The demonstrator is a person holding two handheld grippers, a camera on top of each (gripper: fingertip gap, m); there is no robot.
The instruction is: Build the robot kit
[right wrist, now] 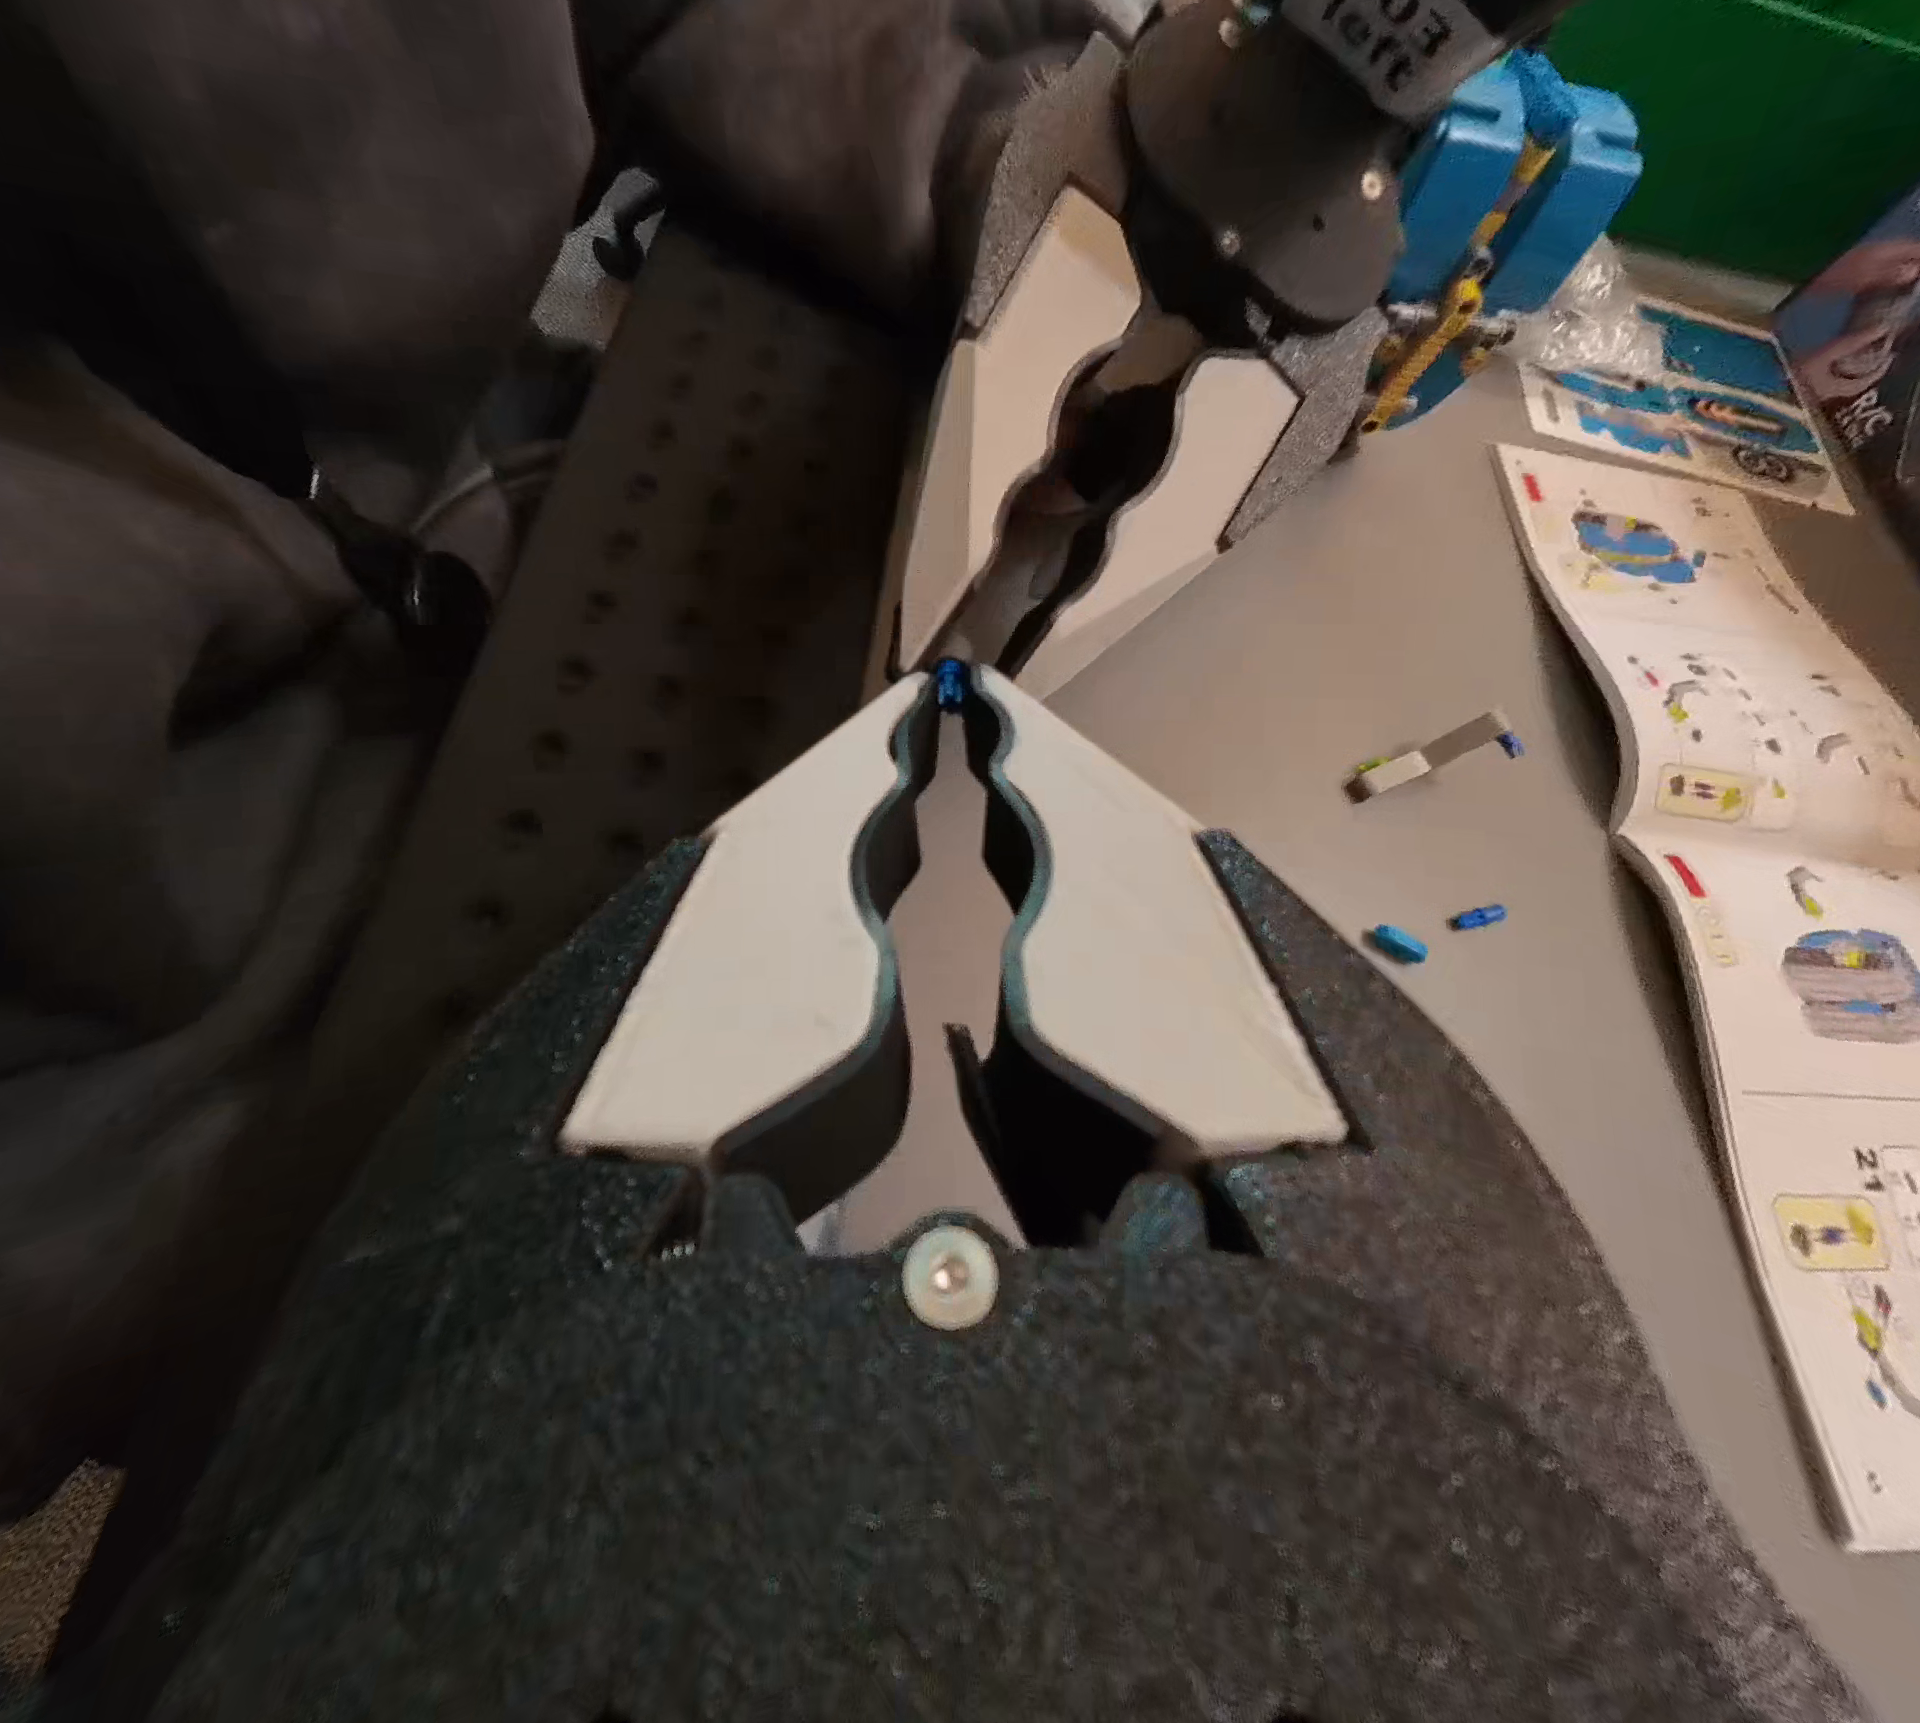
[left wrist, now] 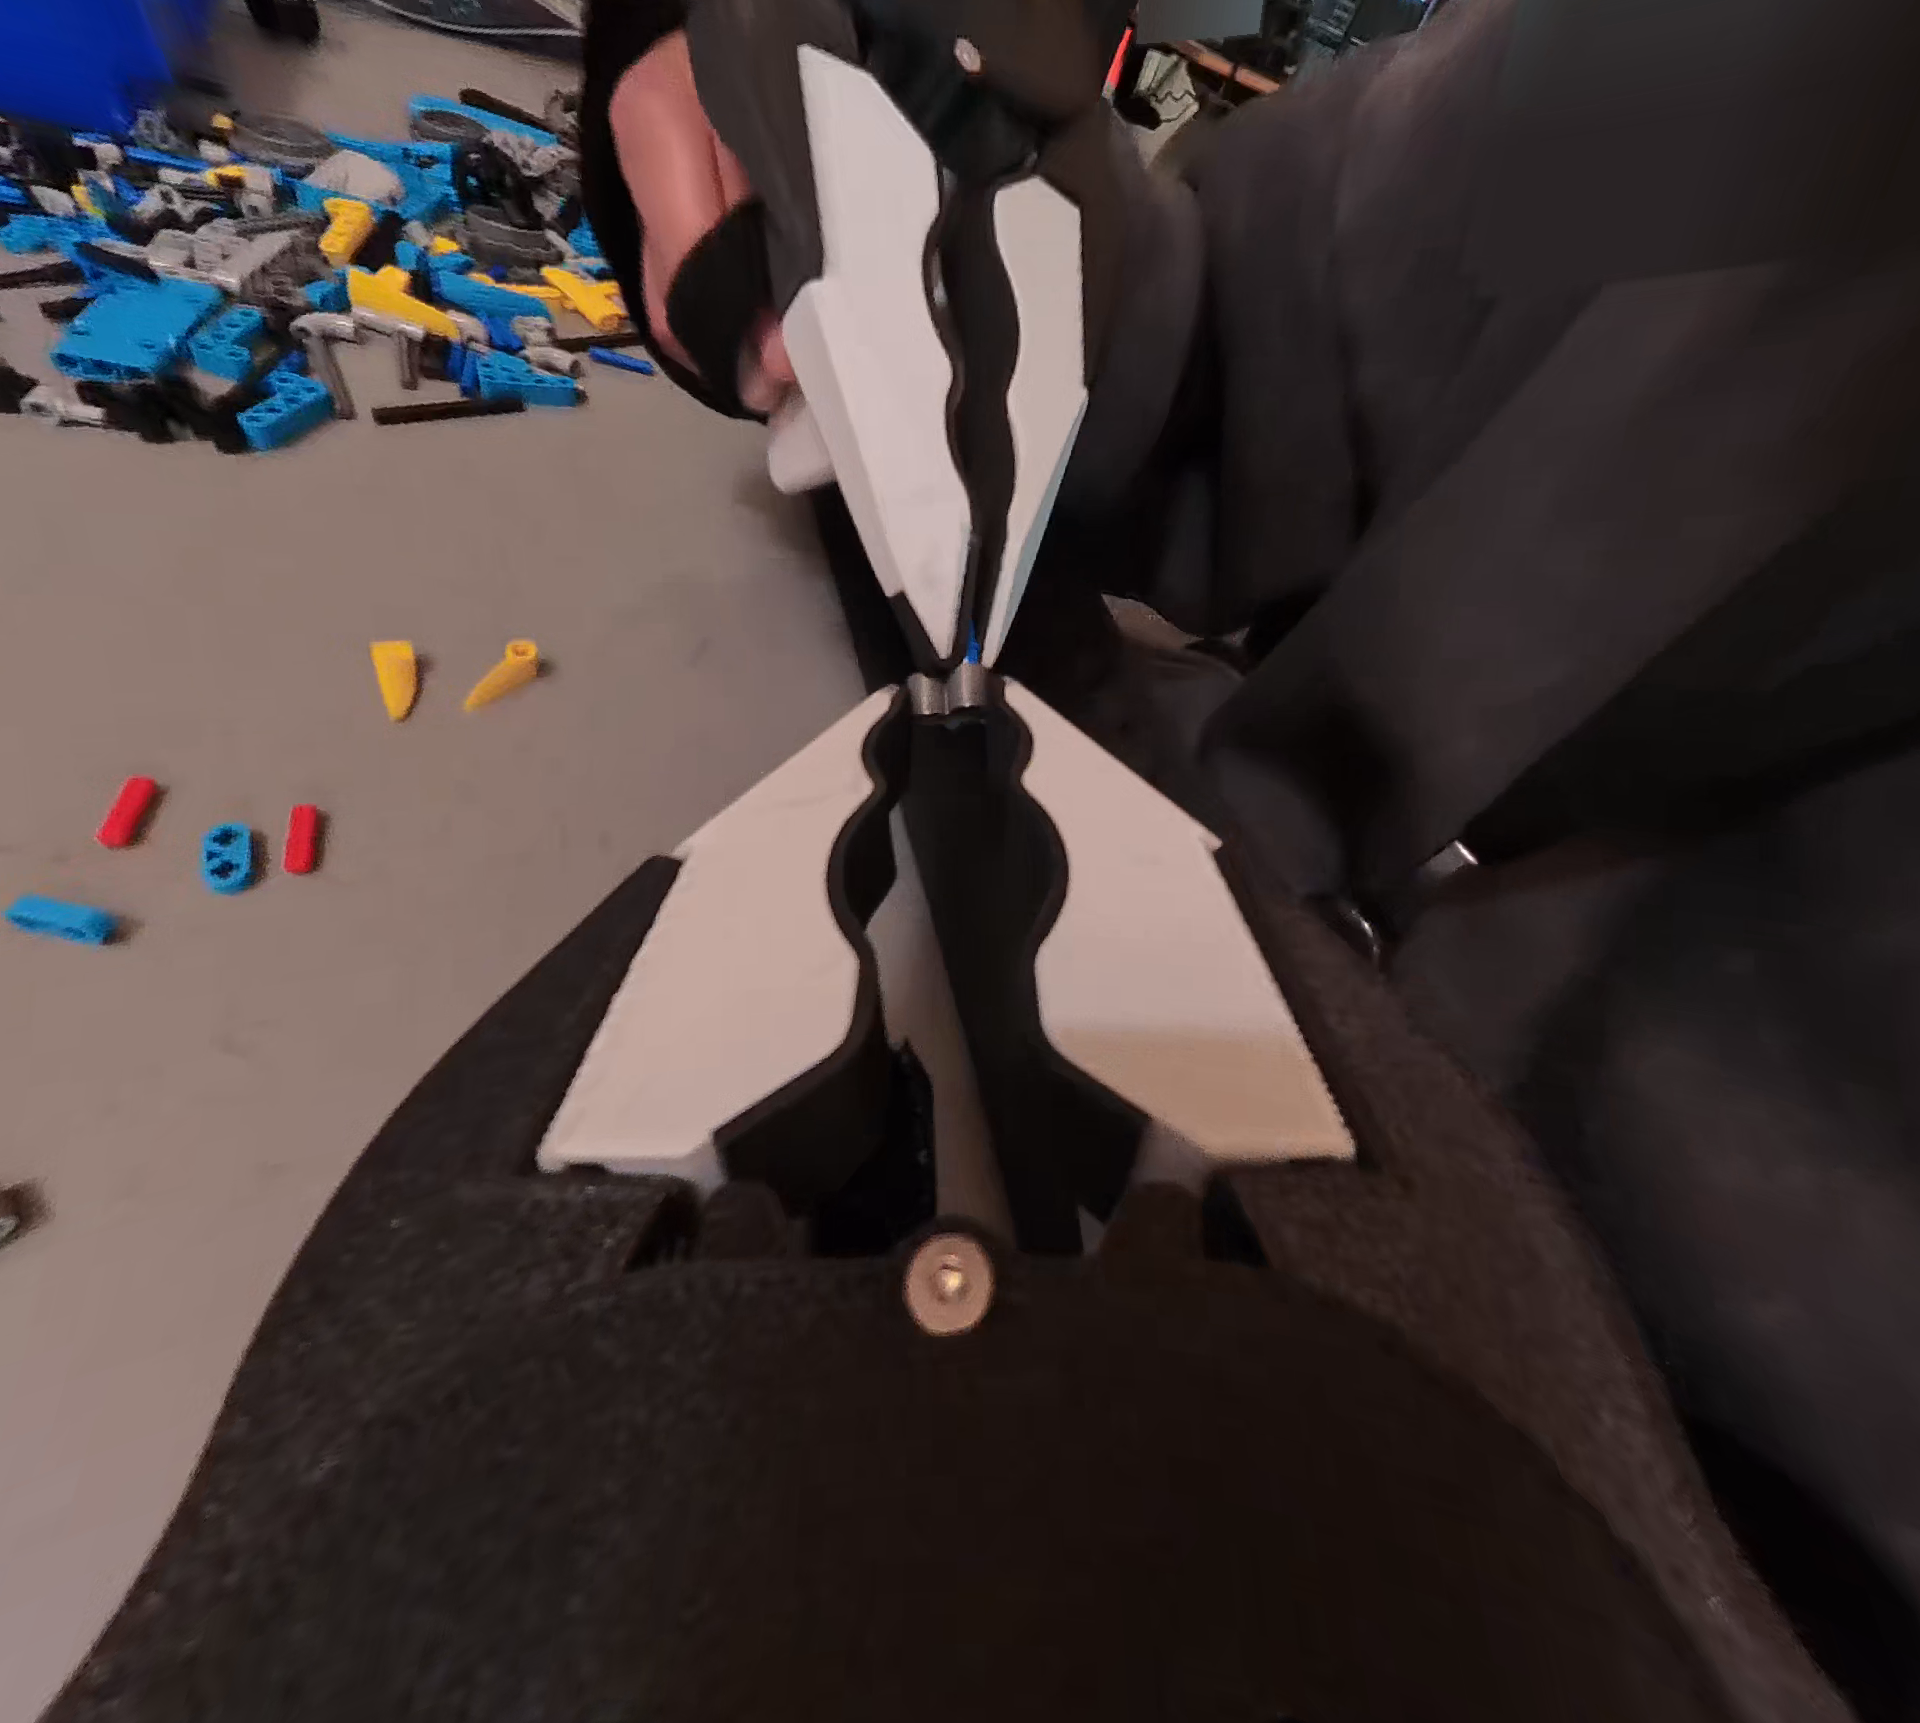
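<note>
In the left wrist view my left gripper point(left wrist: 951, 705) is shut on a small grey connector piece point(left wrist: 945, 697) at its tips. The right gripper point(left wrist: 961, 650) comes down from above, tip to tip with it, with a bit of a blue pin point(left wrist: 972, 643) showing. In the right wrist view my right gripper point(right wrist: 951, 691) is shut on the small blue pin point(right wrist: 951, 682). The left gripper point(right wrist: 961, 647) meets it from above. Both are held above the grey table's near edge, close to a person's dark clothing. A gloved hand point(left wrist: 675, 219) holds the right gripper.
A pile of blue, yellow and grey building pieces point(left wrist: 312, 271) lies at the far left, with loose yellow point(left wrist: 395, 676), red point(left wrist: 127, 809) and blue point(left wrist: 229, 858) pieces nearer. An open instruction booklet point(right wrist: 1766, 842), a grey beam point(right wrist: 1434, 764), two blue pins point(right wrist: 1475, 917) and a blue built model point(right wrist: 1507, 219) lie at the right.
</note>
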